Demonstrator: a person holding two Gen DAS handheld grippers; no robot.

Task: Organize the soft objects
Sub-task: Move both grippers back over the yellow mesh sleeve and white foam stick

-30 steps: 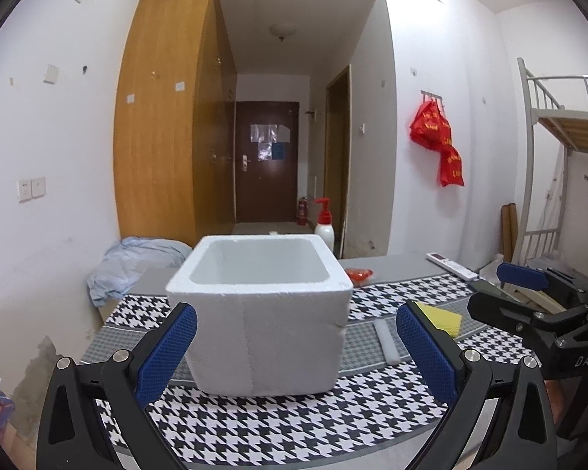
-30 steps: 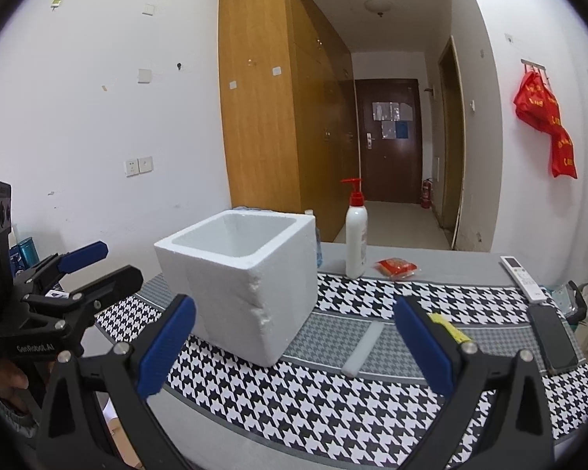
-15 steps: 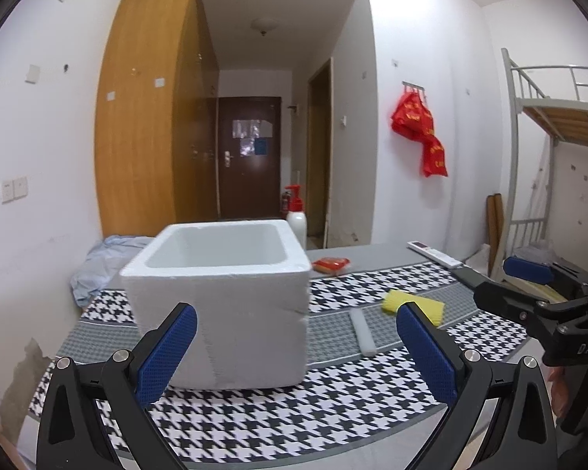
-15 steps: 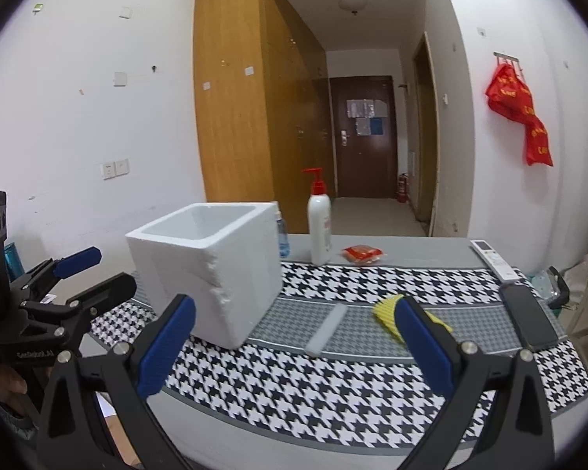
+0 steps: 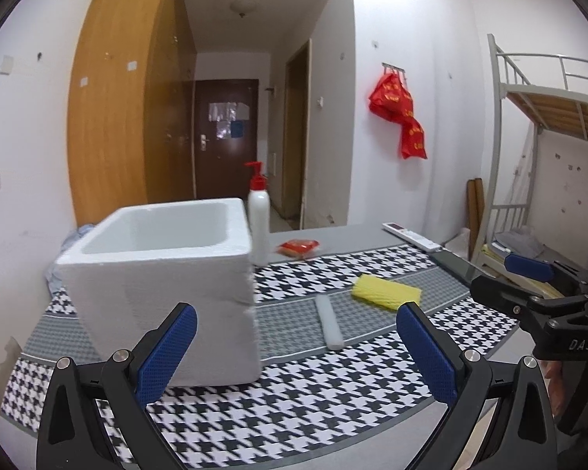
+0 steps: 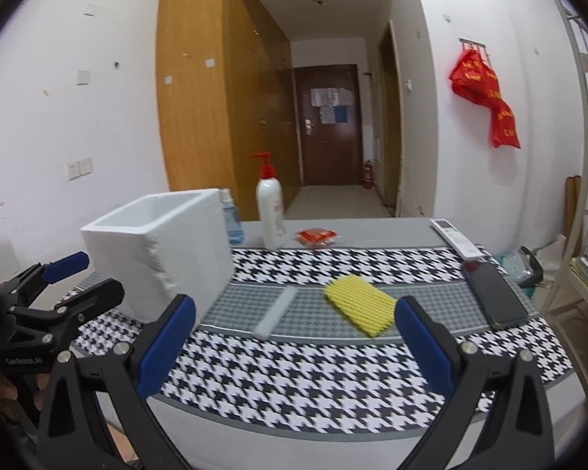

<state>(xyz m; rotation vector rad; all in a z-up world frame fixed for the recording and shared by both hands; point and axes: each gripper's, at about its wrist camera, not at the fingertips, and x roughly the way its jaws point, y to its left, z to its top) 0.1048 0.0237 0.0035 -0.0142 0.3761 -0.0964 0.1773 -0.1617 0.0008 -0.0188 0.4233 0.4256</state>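
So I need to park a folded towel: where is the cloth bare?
Bare: the near checked strip in front of the foam box and yellow sponge. Crowded: the grey band with the white strip, sponge and phone.

The foam box (image 6: 158, 250) stands on the left part of the surface (image 6: 333, 384). To its right lies the foam strip (image 6: 277, 312), and right of the strip, just beside it, the mesh sleeve (image 6: 359, 304). The phone (image 6: 494, 293) lies further right, with the remote control (image 6: 455, 238) behind it. The pump bottle (image 6: 270, 211) stands behind the box's right corner; the small packet (image 6: 316, 237) lies right of the bottle. A spray bottle (image 6: 231, 221) stands between box and pump bottle.
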